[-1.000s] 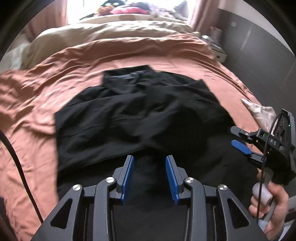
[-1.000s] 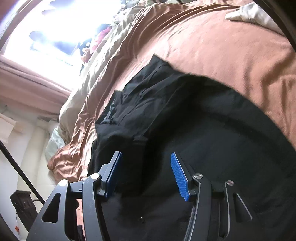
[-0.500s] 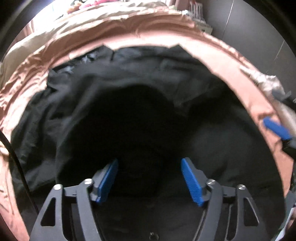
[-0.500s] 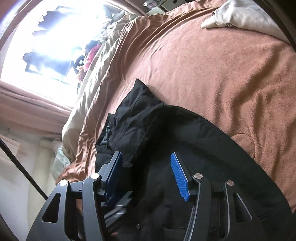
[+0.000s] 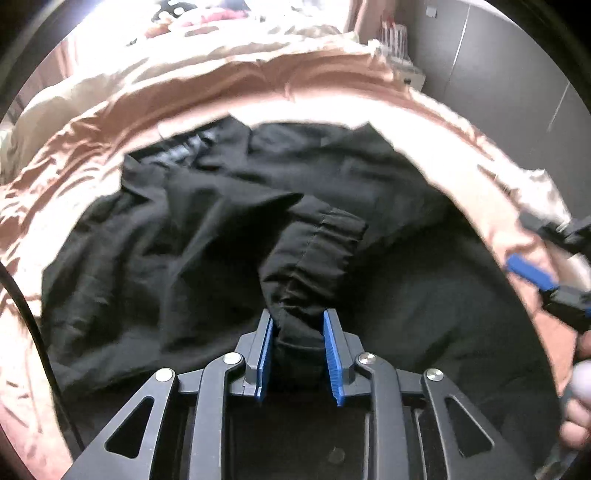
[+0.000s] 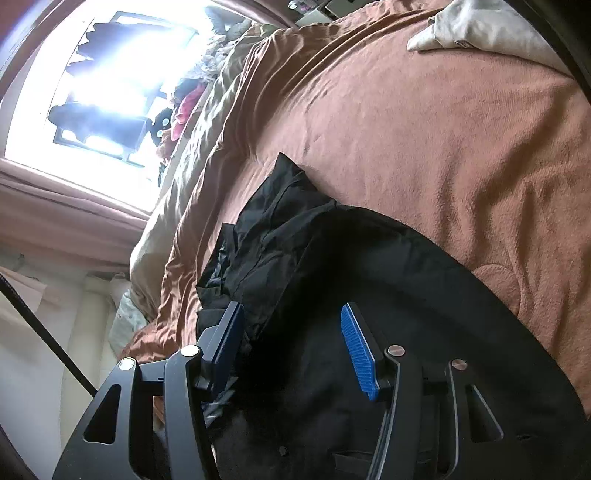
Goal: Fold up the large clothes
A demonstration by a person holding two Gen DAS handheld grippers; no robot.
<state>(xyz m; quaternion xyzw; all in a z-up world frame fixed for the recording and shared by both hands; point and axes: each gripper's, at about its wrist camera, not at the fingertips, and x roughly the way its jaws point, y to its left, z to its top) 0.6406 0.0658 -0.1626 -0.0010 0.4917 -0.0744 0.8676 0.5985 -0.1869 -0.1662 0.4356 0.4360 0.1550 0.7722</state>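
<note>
A large black garment (image 5: 192, 229) lies spread on a rust-brown bedspread (image 5: 74, 147). My left gripper (image 5: 298, 343) is shut on a bunched fold of the black garment, a sleeve-like part with a gathered cuff (image 5: 325, 240) rising from between the blue pads. My right gripper (image 6: 295, 347) is open and empty, low over the black garment (image 6: 369, 295); it also shows at the right edge of the left wrist view (image 5: 543, 273). The garment's collar end (image 6: 280, 192) points toward the window.
A beige duvet (image 5: 110, 85) lies beyond the bedspread toward the bright window (image 6: 103, 85). A pale cloth (image 6: 480, 33) lies on the bed at the right. A nightstand (image 5: 399, 66) stands by the grey wall. A black cable (image 5: 22, 306) hangs at left.
My left gripper came down onto the garment and closed on a fold of it, which now stands up between the pads. My right gripper stayed open and shifted slightly over the cloth.
</note>
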